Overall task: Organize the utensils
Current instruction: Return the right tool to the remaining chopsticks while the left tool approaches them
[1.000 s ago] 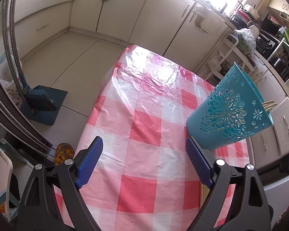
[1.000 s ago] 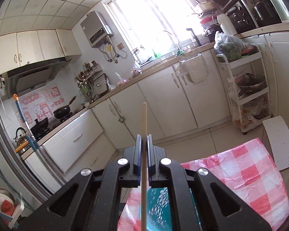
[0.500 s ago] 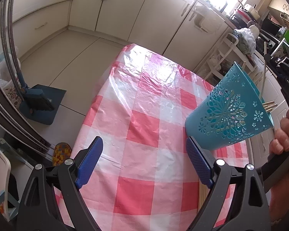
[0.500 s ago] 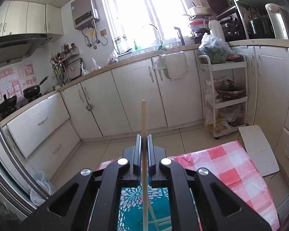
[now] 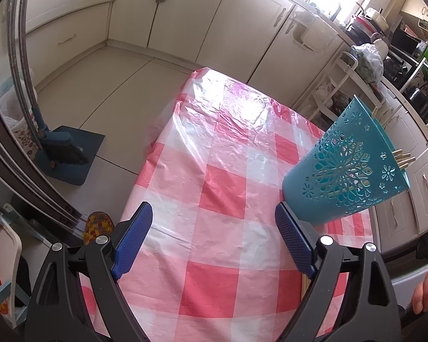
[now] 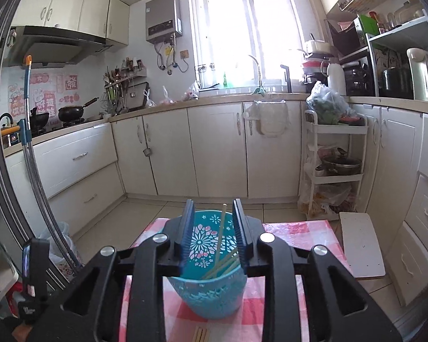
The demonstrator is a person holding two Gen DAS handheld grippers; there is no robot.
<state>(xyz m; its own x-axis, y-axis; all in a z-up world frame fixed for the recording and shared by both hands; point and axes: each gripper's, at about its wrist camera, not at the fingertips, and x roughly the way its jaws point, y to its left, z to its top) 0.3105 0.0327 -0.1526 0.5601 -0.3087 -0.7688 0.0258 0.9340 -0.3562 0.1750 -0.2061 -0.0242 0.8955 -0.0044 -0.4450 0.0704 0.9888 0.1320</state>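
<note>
A teal cut-out utensil cup (image 5: 345, 171) stands at the right side of the pink-checked table (image 5: 214, 171), with wooden chopstick ends (image 5: 403, 159) poking over its rim. My left gripper (image 5: 212, 213) hovers open over the cloth just left of the cup, with nothing between its fingers. My right gripper (image 6: 213, 203) is directly above the cup (image 6: 208, 293) and its jaws are opening. A pale chopstick (image 6: 221, 228) stands between them, free of both pads, its lower end inside the cup among several others. More chopsticks (image 6: 201, 335) lie on the cloth in front of the cup.
A dustpan and brush (image 5: 62, 148) sit on the floor left of the table. A white trolley rack (image 6: 333, 171) and a white board (image 6: 359, 245) stand beyond the table's right corner. Cabinets line the far walls. A hand (image 5: 425, 293) shows at the lower right.
My right gripper swung down over the cup, its jaws parted and let go of the chopstick, which now sits in the cup. The left gripper stayed still.
</note>
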